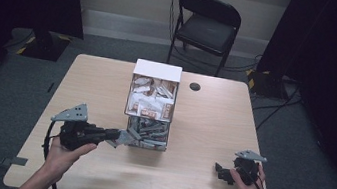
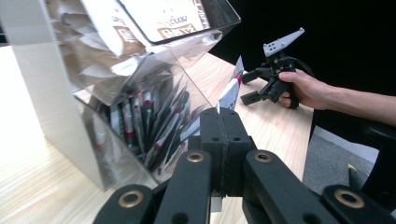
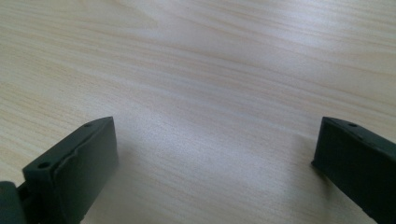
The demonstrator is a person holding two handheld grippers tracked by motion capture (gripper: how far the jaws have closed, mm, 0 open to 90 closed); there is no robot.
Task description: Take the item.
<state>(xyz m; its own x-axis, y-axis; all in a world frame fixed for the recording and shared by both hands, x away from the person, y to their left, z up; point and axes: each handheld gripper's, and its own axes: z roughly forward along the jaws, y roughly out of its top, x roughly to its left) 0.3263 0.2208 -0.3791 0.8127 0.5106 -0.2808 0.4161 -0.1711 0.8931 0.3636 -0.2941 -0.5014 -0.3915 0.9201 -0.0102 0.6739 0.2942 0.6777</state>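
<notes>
Two black jaws of the left tool (image 2: 223,116) are clenched on a thin sachet (image 2: 229,91), white with red and green print, standing edge-up just beside the dispenser's lower bin at centre frame. Beyond, at lower right of the high view, the right tool (image 1: 221,172) rests on the counter (image 1: 201,130), jaws spread wide, released. Farther back, the clear dispenser box (image 1: 151,103) holds white-and-brown packets above, darker sachets below.

The pale wood-grain table (image 3: 196,70) has a smooth, satin finish. On it, the clear glossy plastic dispenser box (image 2: 187,88) holds shiny foil-paper sachets (image 2: 159,135). The black matt gripper jaws beside it look grainy.
</notes>
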